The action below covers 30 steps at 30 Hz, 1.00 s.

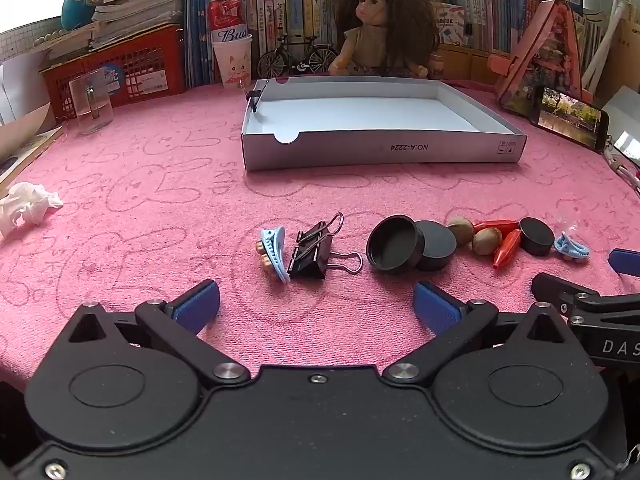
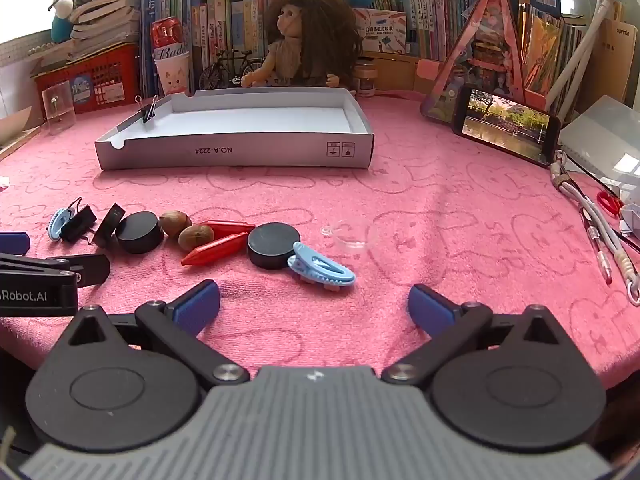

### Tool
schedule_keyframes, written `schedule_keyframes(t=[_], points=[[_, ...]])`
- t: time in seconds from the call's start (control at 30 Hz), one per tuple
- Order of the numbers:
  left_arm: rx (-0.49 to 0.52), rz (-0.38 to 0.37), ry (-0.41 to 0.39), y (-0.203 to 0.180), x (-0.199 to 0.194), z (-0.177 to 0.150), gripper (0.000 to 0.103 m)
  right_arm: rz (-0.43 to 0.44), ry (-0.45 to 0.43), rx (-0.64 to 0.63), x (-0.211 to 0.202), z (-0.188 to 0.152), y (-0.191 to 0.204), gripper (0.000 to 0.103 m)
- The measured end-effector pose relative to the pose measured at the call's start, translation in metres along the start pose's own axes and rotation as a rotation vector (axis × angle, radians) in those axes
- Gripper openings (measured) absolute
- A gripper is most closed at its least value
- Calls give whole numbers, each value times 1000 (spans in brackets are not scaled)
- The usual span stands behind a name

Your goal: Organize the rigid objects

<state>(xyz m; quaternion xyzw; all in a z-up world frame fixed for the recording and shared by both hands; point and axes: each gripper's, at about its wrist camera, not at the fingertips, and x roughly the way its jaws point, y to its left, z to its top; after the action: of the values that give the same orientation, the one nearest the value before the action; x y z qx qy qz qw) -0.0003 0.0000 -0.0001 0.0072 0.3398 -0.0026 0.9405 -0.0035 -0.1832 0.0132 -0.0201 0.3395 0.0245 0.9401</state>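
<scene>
**Between the spread jaws and the tray: a row of small things waiting**

Nearest each camera, both sets of jaws stand wide apart with nothing between them. The left gripper [image 1: 316, 304] has the black binder clip [image 1: 314, 250] at its twelve o'clock, just beyond the pads, its long axis running near to far, with a blue hair clip [image 1: 275, 252] touching its nine o'clock side. The right gripper [image 2: 314, 304] has a second blue hair clip [image 2: 322, 268] at its twelve o'clock, lying crosswise, against a black cap [image 2: 273, 246]. So each hand is nearer its own clip. Further along the row sit two nuts [image 2: 184, 230], two red crayons [image 2: 218, 246] and more black caps, closely packed. A clear item at one o'clock of the right jaws is too faint to name. Farthest, the white tray [image 1: 380, 152] rests on the pink tabletop [image 1: 140, 208], holding only a small clip on its far-left rim.
</scene>
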Motion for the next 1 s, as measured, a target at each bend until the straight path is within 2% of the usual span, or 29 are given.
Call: schedule_keyframes(t=[1.0], points=[[0,7,9,3,1,-1,103,-1,-1,-3,-1,0,1,103]])
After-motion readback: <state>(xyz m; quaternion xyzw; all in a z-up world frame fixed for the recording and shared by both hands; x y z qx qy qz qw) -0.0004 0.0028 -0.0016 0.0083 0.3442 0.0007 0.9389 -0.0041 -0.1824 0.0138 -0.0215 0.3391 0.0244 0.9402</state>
